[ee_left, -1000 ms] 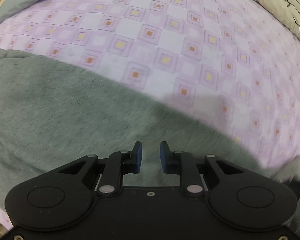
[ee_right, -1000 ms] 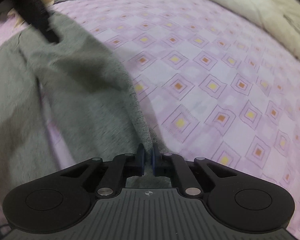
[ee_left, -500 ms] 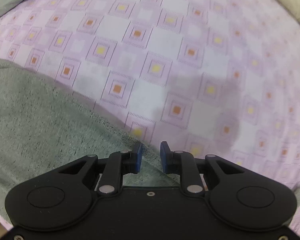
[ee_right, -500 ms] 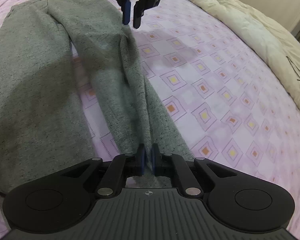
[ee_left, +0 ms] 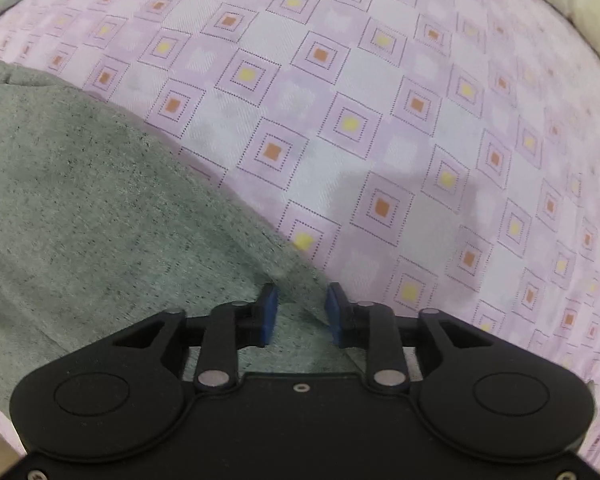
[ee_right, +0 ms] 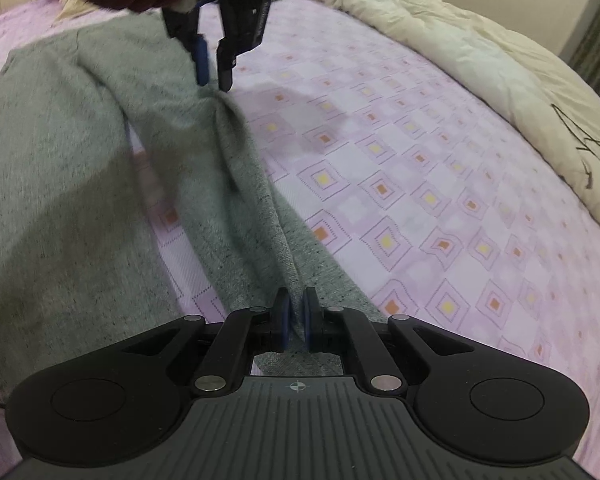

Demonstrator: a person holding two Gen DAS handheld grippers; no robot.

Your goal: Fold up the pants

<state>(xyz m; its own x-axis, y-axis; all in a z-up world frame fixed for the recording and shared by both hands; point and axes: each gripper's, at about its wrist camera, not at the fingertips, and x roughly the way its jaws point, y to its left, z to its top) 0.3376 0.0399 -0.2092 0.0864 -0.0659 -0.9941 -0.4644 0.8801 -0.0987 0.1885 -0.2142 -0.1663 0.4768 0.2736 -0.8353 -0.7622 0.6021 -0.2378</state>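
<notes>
Starting nearest in my right wrist view, I am seeing the right gripper (ee_right: 296, 312) at 6 o'clock with its blue pads pressed nearly together, clenched on a raised fold of the grey pants (ee_right: 100, 184). The pinched ridge of cloth is running away from the jaws toward 12 o'clock. The pants are lying on the bedsheet (ee_right: 420, 184), a pink and white one with small yellow and orange squares, and are filling the frame from 7 o'clock round to 11 o'clock, the two legs parting around a strip of sheet at about 8 o'clock.

Further up that ridge, near 11 o'clock, I am looking at the left gripper (ee_right: 214, 76) pointing down over the cloth with a narrow gap between its pads, their tips at the edge of the pants; a hand in a dark sleeve is gripping it from above. Beyond, from 12 to 3 o'clock, a cream duvet (ee_right: 480, 52) is lying bunched along the far side of the bed.

In my left wrist view, the left gripper (ee_left: 300, 312) is sitting at 6 o'clock with its jaws released and apart, the hem edge of the pants (ee_left: 100, 220) passing between them without being pinched. The grey cloth is spreading toward 9 o'clock, and the bedsheet (ee_left: 380, 100) is covering the rest out to 12 and 3 o'clock.
</notes>
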